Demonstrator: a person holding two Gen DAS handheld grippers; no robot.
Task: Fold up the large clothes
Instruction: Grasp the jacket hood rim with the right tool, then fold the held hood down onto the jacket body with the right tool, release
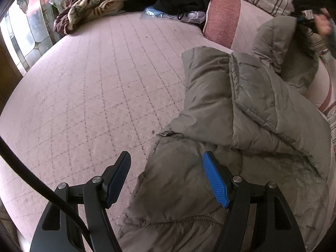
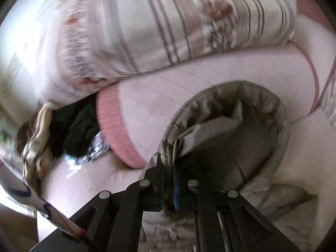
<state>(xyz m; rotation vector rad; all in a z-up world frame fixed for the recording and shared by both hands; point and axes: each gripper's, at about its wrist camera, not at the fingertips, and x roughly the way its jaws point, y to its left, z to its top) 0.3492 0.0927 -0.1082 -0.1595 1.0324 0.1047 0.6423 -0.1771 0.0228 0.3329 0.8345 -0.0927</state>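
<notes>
An olive-grey padded jacket lies crumpled on the pink bed cover, on the right side of the left wrist view. My left gripper is open just above the jacket's lower hem, its right pad over the fabric and its left pad over bare cover, nothing pinched. In the right wrist view my right gripper is shut on a thin edge of the jacket, which arches up in a loop behind the jaws. That gripper, with a hand on it, also shows far off in the left wrist view as the right gripper, lifting the jacket's far end.
A striped floral pillow lies along the bed's far side. Dark clothes, a patterned brown blanket and a clear plastic bag are heaped at the far left corner. A stained-glass window is at the left.
</notes>
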